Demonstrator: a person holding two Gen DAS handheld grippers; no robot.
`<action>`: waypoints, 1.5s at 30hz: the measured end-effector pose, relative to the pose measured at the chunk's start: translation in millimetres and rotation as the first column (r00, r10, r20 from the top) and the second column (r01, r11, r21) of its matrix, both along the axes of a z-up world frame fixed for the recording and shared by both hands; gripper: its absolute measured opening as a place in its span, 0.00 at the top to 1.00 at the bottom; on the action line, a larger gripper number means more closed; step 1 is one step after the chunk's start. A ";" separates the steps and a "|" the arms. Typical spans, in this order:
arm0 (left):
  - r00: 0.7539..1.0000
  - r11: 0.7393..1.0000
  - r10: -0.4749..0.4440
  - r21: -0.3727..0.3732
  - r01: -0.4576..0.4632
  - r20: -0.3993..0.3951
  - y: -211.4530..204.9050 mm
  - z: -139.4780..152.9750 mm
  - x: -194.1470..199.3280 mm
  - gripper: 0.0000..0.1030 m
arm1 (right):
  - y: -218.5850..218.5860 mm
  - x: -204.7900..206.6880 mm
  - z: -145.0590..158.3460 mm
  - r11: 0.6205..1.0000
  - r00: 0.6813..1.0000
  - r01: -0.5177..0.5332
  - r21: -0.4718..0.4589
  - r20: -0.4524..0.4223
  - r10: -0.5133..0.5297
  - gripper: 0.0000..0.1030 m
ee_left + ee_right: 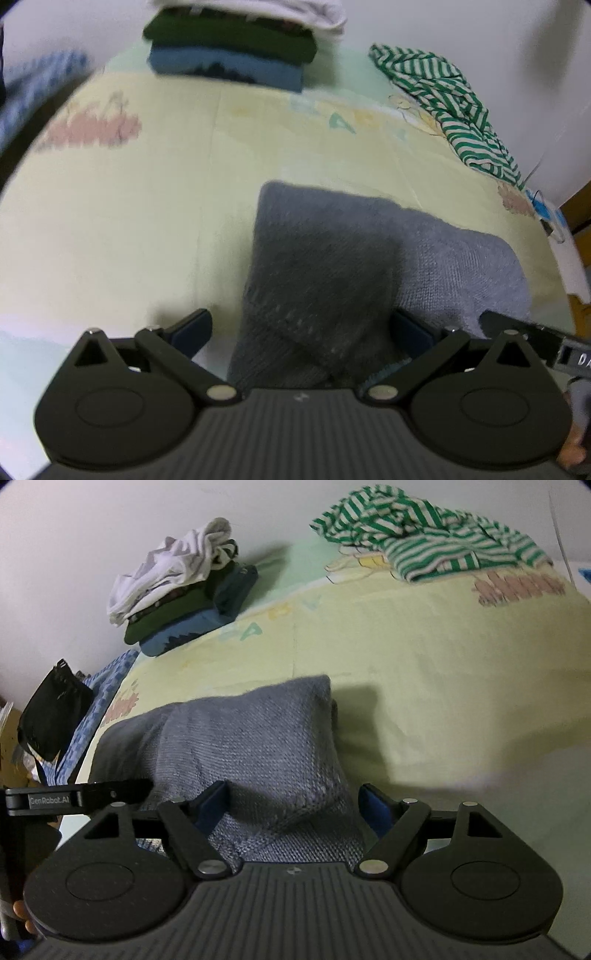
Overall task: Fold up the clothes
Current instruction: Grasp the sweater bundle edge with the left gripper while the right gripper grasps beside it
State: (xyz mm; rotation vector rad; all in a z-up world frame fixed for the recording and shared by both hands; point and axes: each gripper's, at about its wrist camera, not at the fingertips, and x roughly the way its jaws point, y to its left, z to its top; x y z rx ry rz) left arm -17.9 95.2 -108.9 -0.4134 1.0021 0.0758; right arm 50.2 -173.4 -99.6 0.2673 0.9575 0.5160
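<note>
Sweater [258, 746] lies folded, pointing away.

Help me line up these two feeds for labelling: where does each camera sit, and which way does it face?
Left wrist: sits on the left gripper, facing along its fingers over the grey sweater toward the stack of folded clothes; the right gripper's finger shows at right.
Right wrist: sits on the right gripper, facing over the sweater; the left gripper's finger shows at left.
Both share the sweater, stack, striped shirt and bed.

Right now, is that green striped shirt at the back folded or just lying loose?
Loose. The green striped shirt lies crumpled in an uneven heap with twisted stripes, unlike the flat stack of folded clothes beside it.
</note>
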 end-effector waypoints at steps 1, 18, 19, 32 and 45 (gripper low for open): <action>1.000 1.000 -0.002 -0.012 0.002 -0.002 1.5 -0.6 -0.1 0.01 | 0.8 -1.1 -1.2 1.000 1.000 0.005 0.004 0.000 -0.005 0.21; 0.993 0.994 -0.112 0.003 0.112 0.043 -13.7 -2.8 -1.3 0.01 | 9.1 -4.6 -1.0 0.997 0.997 -0.079 -0.001 -0.013 0.079 0.31; 0.993 0.994 -0.107 0.006 0.107 0.045 -14.1 -2.9 -0.4 0.01 | 10.7 -3.7 -1.0 0.997 0.997 -0.080 -0.005 -0.010 0.080 0.31; 0.996 0.998 -0.069 0.020 0.068 0.059 -16.9 -4.2 1.8 0.01 | 9.8 -11.5 -6.8 0.996 0.993 -0.083 0.026 0.087 0.080 0.29; 0.997 0.999 -0.035 0.023 0.033 0.069 -23.6 -5.4 -0.9 0.01 | 11.9 -4.1 -3.8 0.993 0.992 -0.114 -0.002 0.059 0.114 0.39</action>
